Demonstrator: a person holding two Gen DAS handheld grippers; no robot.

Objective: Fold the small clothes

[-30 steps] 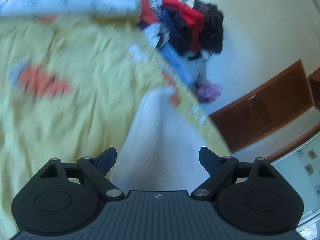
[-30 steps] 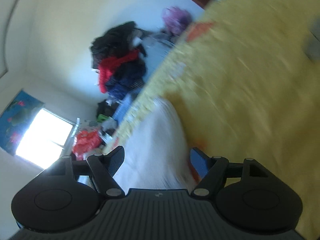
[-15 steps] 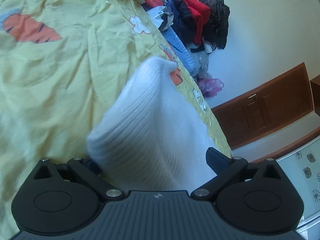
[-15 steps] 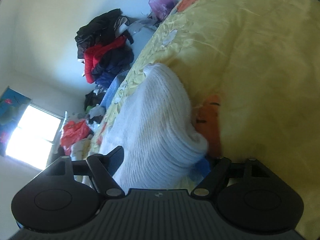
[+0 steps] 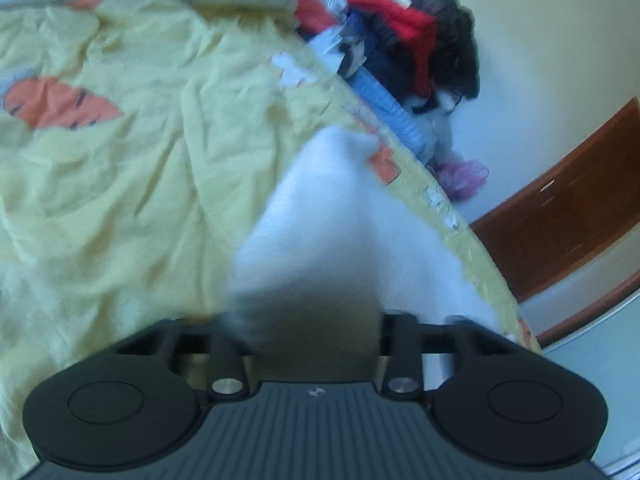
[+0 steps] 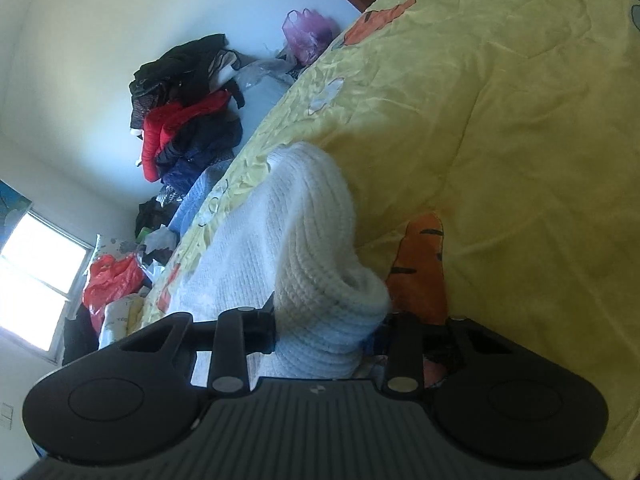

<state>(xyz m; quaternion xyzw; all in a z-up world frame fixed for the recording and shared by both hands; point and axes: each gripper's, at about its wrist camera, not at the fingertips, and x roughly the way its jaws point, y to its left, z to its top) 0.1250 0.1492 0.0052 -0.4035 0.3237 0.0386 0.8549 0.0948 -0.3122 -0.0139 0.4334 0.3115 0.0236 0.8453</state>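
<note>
Yellow bedspread lies beyond your tongs; the soft, light white knit sits bunched between both, right gripper and, seemingly, blurred left gripper closing on its near edge

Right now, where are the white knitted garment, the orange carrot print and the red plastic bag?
white knitted garment (image 6: 304, 240), right wrist view, ribbed fold
orange carrot print (image 6: 424, 268), right wrist view, carrot body
red plastic bag (image 6: 112, 280), right wrist view, middle

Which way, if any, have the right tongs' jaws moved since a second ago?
Yes: the right tongs are closing inward on the white knit garment, judged against the tongs' own black body.
</note>
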